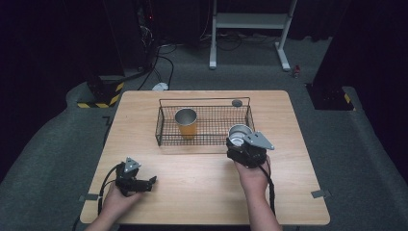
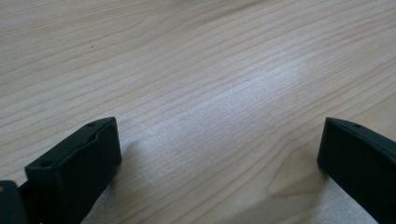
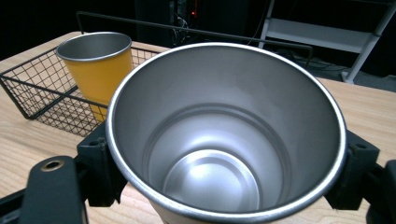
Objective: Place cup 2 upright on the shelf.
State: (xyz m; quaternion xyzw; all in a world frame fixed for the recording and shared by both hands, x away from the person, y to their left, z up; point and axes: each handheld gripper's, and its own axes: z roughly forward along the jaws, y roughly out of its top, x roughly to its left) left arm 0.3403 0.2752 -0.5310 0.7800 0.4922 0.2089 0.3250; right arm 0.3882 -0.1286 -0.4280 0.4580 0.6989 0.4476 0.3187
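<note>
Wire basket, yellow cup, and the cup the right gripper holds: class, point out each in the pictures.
Wire basket (image 1: 205,99): high view, its far top rim.
Yellow cup (image 3: 97,74): right gripper view, its yellow outer wall.
Held metal cup (image 3: 219,140): right gripper view, its inner wall.

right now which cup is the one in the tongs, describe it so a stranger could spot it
Start at the wooden table and find the black wire basket near its far edge. By the basket's right front corner, the right tongs are shut on the steel cup, mouth up and empty. Its neighbour, the yellow cup, stands free inside the basket; this one is the gripped cup.
</note>
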